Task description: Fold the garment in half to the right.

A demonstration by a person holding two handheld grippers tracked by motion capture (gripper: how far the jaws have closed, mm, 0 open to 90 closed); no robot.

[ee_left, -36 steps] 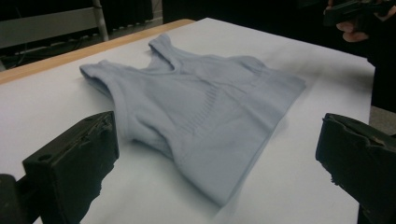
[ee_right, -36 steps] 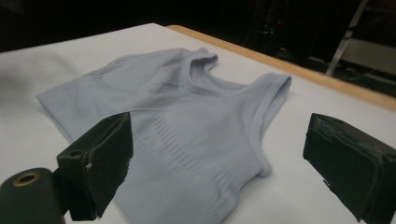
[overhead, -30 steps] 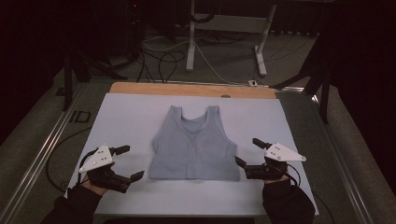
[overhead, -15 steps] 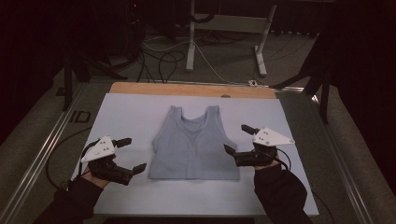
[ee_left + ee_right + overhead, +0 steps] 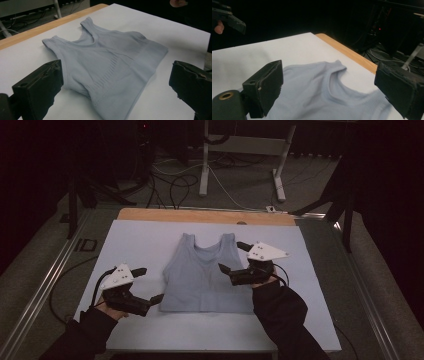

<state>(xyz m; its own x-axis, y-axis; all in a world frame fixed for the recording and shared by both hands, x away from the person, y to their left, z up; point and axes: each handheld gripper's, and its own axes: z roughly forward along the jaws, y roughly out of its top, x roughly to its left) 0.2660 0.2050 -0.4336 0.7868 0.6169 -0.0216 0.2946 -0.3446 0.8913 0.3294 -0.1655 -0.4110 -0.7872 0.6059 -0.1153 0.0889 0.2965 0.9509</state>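
A light blue sleeveless top (image 5: 202, 275) lies flat on the white sheet (image 5: 140, 240), straps toward the far edge. My left gripper (image 5: 151, 284) is open beside the top's near left hem corner, just above the sheet. In the left gripper view the top (image 5: 107, 62) spreads between the wide-apart jaws of that gripper (image 5: 116, 75). My right gripper (image 5: 231, 256) hovers open over the top's right side, near the armhole. In the right gripper view the neckline and strap of the top (image 5: 324, 100) lie between the open jaws of that gripper (image 5: 329, 82), and the left gripper (image 5: 229, 17) shows farther off.
A wooden table edge (image 5: 200, 215) runs behind the sheet. Beyond it are floor cables (image 5: 170, 185) and white desk legs (image 5: 205, 160). A metal rail (image 5: 45, 290) runs along the left side. Bare sheet lies on both sides of the top.
My right gripper has moved left and away from me, from beside the hem to over the top's right side. My left gripper has edged right toward the hem corner.
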